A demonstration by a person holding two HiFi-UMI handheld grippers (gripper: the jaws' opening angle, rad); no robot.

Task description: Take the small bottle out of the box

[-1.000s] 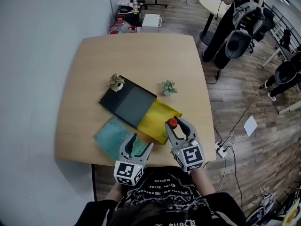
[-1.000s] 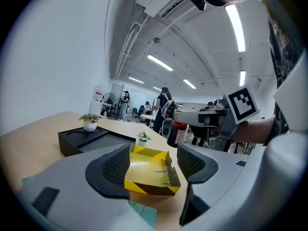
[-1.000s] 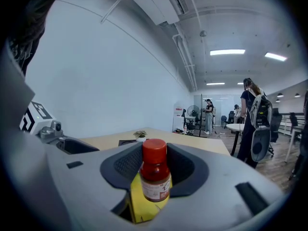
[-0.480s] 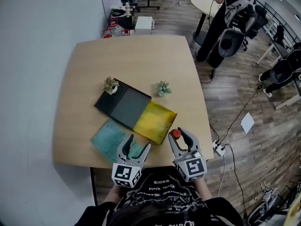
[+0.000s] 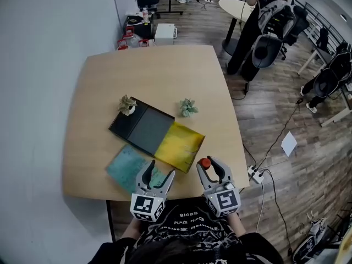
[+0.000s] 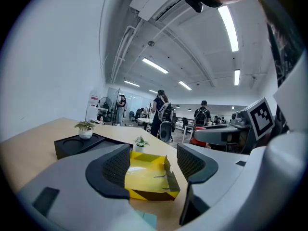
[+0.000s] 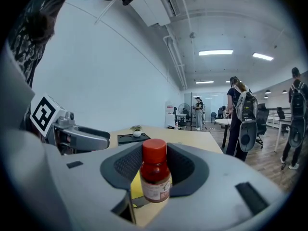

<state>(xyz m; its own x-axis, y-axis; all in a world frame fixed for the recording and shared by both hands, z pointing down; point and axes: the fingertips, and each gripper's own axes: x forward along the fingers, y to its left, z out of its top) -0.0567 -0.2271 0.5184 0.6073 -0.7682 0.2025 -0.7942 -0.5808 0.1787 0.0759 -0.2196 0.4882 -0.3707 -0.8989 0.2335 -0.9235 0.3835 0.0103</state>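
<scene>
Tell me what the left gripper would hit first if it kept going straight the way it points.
Most likely the yellow box, which sits straight ahead between the open jaws, though depth is hard to judge.

- Open-plan office workspace.
- Office chairs [image 5: 268, 48] and round white table [image 5: 235, 7] stand on wood-plank floor [image 5: 258, 109].
- Strip lights [image 6: 155, 65] and exposed ceiling pipes [image 6: 120, 52] overhead.
- People [image 6: 161, 110] stand among desks in the background.

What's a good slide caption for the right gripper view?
The right gripper holds the small bottle upright, red cap up, yellow box behind it.
</scene>
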